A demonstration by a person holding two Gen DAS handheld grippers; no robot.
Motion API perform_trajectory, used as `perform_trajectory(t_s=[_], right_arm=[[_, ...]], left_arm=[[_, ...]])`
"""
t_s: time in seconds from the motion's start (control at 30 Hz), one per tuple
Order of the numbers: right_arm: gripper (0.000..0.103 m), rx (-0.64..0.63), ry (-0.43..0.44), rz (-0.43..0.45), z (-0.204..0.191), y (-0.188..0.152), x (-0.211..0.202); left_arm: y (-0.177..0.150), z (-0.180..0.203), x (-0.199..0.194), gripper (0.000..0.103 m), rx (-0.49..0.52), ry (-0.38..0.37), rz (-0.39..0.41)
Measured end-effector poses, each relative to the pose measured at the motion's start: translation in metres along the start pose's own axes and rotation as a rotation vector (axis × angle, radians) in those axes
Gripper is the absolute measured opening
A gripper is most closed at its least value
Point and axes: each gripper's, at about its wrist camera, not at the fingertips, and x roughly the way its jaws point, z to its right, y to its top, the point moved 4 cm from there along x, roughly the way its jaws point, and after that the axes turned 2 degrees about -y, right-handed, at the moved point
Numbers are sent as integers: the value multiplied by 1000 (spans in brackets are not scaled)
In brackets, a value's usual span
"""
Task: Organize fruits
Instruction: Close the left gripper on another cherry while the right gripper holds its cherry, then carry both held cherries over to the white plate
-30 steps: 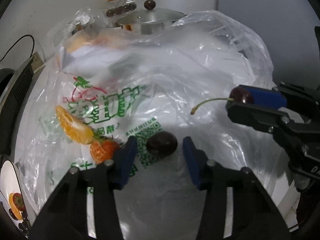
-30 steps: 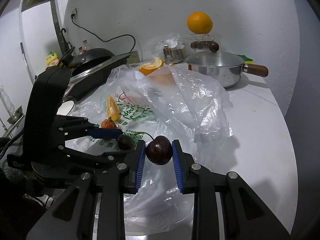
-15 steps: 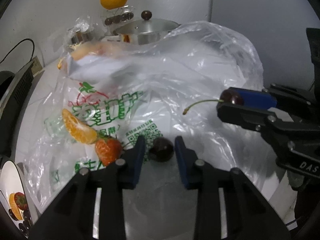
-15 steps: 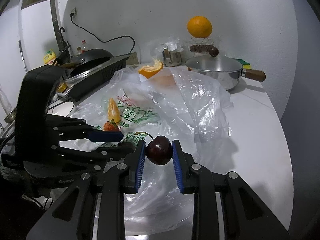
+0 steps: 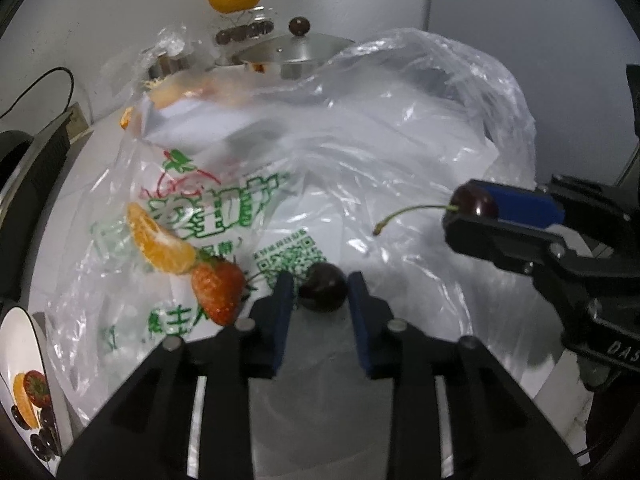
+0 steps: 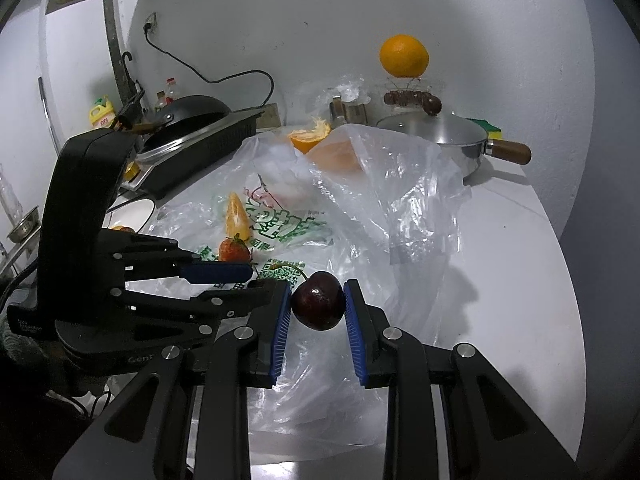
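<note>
So the left hand-held gripper (image 5: 322,300) has just been closing in on a dark cherry (image 5: 323,292) that sits on the plastic bag (image 5: 360,152); the blue pads are right against its sides now, looks like a grip; the right hand-held gripper (image 6: 317,306) is clamped on a second cherry (image 6: 318,306), stem sticking out toward the left, held up above the bag; from the left wrist view that one hangs off to the right, well apart from the first cherry. Just left of the left gripper there's a strawberry (image 5: 216,294) touching an orange segment (image 5: 160,242), both lying on the printed part of the bag; a plate (image 5: 24,356) with more fruit on it peeks in at the lower left edge. Further back on the white desk (image 6: 520,280) is a lidded steel pan (image 6: 444,140) with a wooden handle, and a whole orange (image 6: 404,56) perched on a stand by the wall.
</note>
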Motion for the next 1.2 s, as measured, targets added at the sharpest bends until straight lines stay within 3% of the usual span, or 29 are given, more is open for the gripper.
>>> perform_trajectory(t_s=[0.23, 0.53, 0.9, 1.2], right_arm=[[28, 11, 6, -1, 10, 0, 5], [28, 24, 8, -1, 14, -1, 8], [28, 3, -1, 21, 0, 5, -4], [28, -43, -8, 46, -34, 14, -19]], left_arm=[[1, -4, 17, 32, -32, -8, -43], [4, -5, 16, 30, -22, -11, -12], [1, -6, -18, 30, -2, -18, 44], [-7, -15, -60, 30, -10, -31, 108]])
